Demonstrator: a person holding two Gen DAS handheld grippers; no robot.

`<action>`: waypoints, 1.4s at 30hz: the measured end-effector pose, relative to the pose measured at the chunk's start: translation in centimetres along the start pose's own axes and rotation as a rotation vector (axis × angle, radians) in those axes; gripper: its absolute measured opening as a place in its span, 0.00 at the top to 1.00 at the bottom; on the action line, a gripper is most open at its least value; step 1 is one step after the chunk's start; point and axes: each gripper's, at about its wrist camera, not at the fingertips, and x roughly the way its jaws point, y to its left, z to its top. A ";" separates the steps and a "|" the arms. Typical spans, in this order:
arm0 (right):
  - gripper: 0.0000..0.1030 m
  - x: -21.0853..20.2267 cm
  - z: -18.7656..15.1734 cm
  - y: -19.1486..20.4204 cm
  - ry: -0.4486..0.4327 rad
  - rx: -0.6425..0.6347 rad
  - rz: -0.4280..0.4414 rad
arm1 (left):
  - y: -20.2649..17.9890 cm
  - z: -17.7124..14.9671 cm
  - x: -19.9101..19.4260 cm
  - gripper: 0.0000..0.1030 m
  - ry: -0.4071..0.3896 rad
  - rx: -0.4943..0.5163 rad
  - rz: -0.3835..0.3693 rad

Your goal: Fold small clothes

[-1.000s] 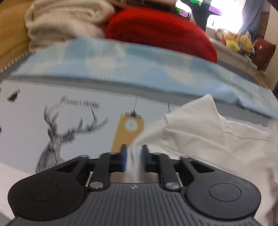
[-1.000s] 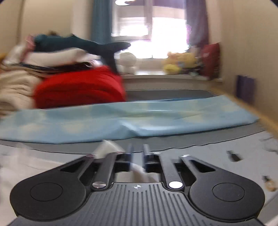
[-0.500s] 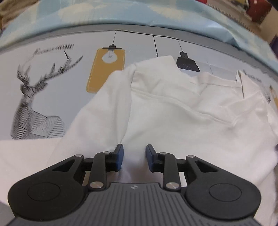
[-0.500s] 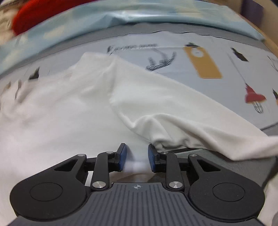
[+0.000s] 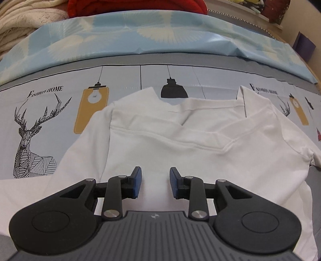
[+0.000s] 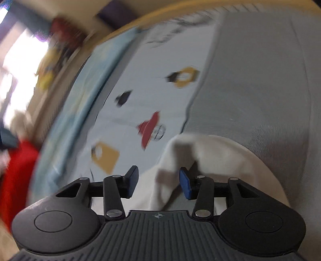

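A white T-shirt (image 5: 180, 144) lies spread on a printed bed sheet (image 5: 50, 104), with a folded layer across its upper half. My left gripper (image 5: 155, 181) is open just above the shirt's near part, holding nothing. In the blurred, tilted right wrist view, my right gripper (image 6: 158, 180) is open over one edge of the white shirt (image 6: 216, 158), where a sleeve-like flap lies between and beyond the fingers; it grips nothing.
A light blue patterned cloth (image 5: 152, 34) lies along the far side of the sheet. Behind it sit a red blanket (image 5: 136, 6) and cream blankets (image 5: 22, 20). A plain grey cover (image 6: 260, 80) lies right of the shirt in the right wrist view.
Both grippers were shut on the shirt a second ago, laid it down and opened. The left has since opened wider and drawn back a little. The right has swung sharply right and tilted.
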 end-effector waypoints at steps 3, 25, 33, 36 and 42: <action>0.54 1.4 2.5 -2.8 0.002 0.146 0.021 | -0.4 -0.1 0.2 0.67 0.003 0.016 0.013; 0.77 4.4 5.5 -5.4 -0.075 -0.155 -0.059 | -0.8 0.0 0.8 0.67 0.003 0.053 0.031; 0.63 5.4 8.3 -7.2 -0.147 -0.024 0.024 | -0.9 -0.3 1.2 0.67 0.013 0.072 0.036; 0.65 6.0 9.5 -8.2 -0.178 0.021 0.051 | -0.8 -0.2 1.3 0.67 0.013 0.076 0.040; 0.94 4.2 10.3 -5.8 -0.347 -0.088 0.163 | -0.8 -0.2 1.5 0.67 0.018 0.087 0.041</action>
